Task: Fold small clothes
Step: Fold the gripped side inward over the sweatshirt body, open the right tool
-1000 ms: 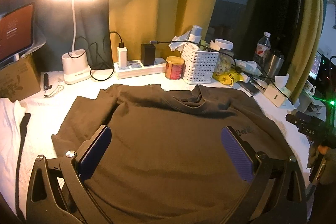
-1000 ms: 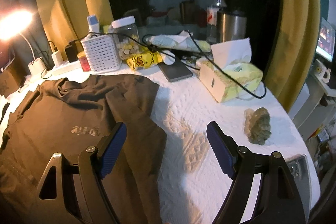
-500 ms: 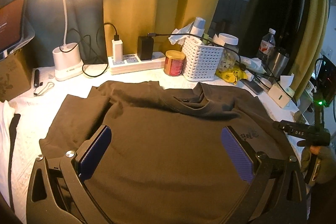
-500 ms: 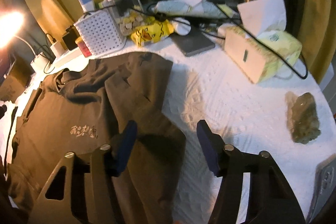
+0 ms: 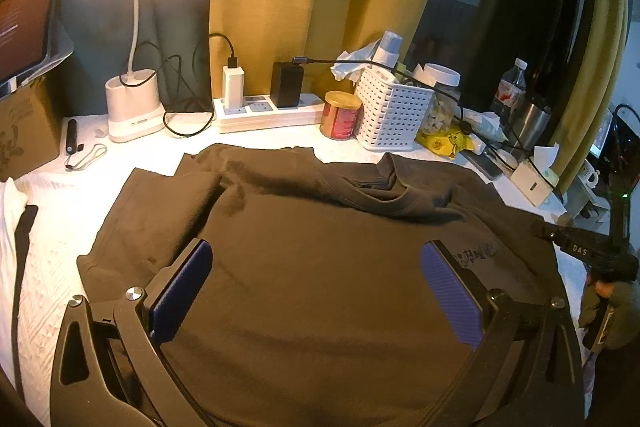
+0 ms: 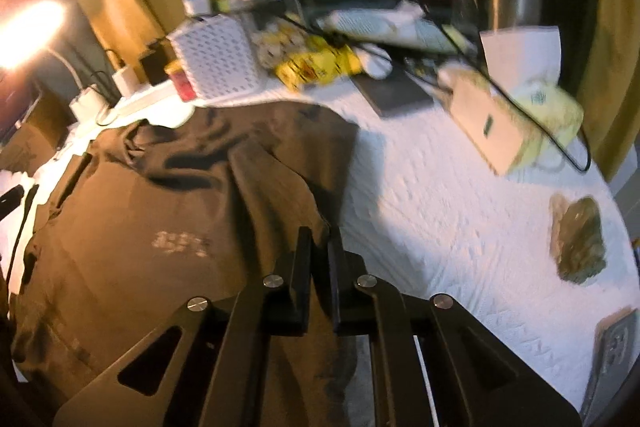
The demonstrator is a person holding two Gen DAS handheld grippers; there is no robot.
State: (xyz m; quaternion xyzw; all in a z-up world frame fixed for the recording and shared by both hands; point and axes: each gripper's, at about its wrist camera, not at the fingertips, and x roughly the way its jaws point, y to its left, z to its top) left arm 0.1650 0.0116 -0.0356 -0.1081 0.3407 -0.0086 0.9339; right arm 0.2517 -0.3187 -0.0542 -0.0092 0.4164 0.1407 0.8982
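Shirt point(image 5: 320, 267) spread front-up across my white cloth point(image 6: 460, 195), collar toward the back of the desk, both sleeves lying on the cloth. I hold the left gripper point(image 5: 316, 291) above the shirt's chest, its blue pads point(image 5: 182, 291) set wide apart with only flat fabric between them and nothing held. My right gripper point(image 6: 319, 267) sits over the shirt's right sleeve, near that sleeve's edge; its fingers are drawn almost together and dark fabric shows in the narrow gap, so it appears pinched on the shirt, though the right wrist view is blurred. A pale printed logo point(image 6: 182, 245) marks the chest just left of that gripper. In the left wrist view the right gripper's body point(image 5: 588, 251) shows at the far right edge, beside the shirt. Behind the shirt stand a lit lamp point(image 5: 134, 99), a power strip point(image 5: 272, 113) with two chargers plugged in, a red can point(image 5: 340, 115) and a white basket point(image 5: 394, 117). A tissue box point(image 6: 516, 115) rests on the cloth well right of the shirt, and a small greenish bundle point(image 6: 578, 239) lies apart nearer the desk's right edge.
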